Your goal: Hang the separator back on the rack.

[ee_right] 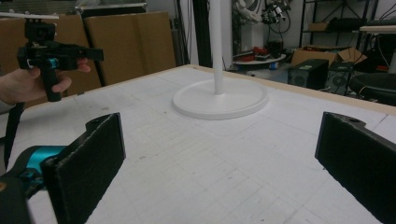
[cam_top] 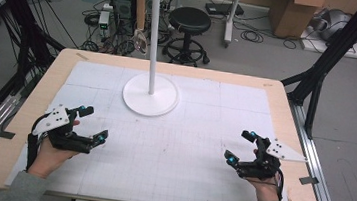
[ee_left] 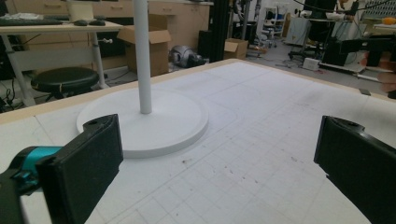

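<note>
A white stand with a round base (cam_top: pixel 150 95) and a thin pole (cam_top: pixel 154 37) rises at the back middle of the white gridded mat (cam_top: pixel 172 145). Something long and brown (cam_top: pixel 140 7) hangs from a hook at its top. My left gripper (cam_top: pixel 95 122) is held low at the front left, open and empty. My right gripper (cam_top: pixel 240 146) is held at the front right, open and empty too. The left gripper view looks past its wide-apart jaws at the stand base (ee_left: pixel 154 119). From the right gripper view I see the base (ee_right: pixel 219 98) and the other gripper (ee_right: pixel 51 58) in a hand.
The mat covers a wooden table (cam_top: pixel 295 123) with edges all round. Behind it stand a black stool (cam_top: pixel 189 24), cardboard boxes (cam_top: pixel 294 12) and cables on the floor. Black frame legs (cam_top: pixel 319 80) flank the table on both sides.
</note>
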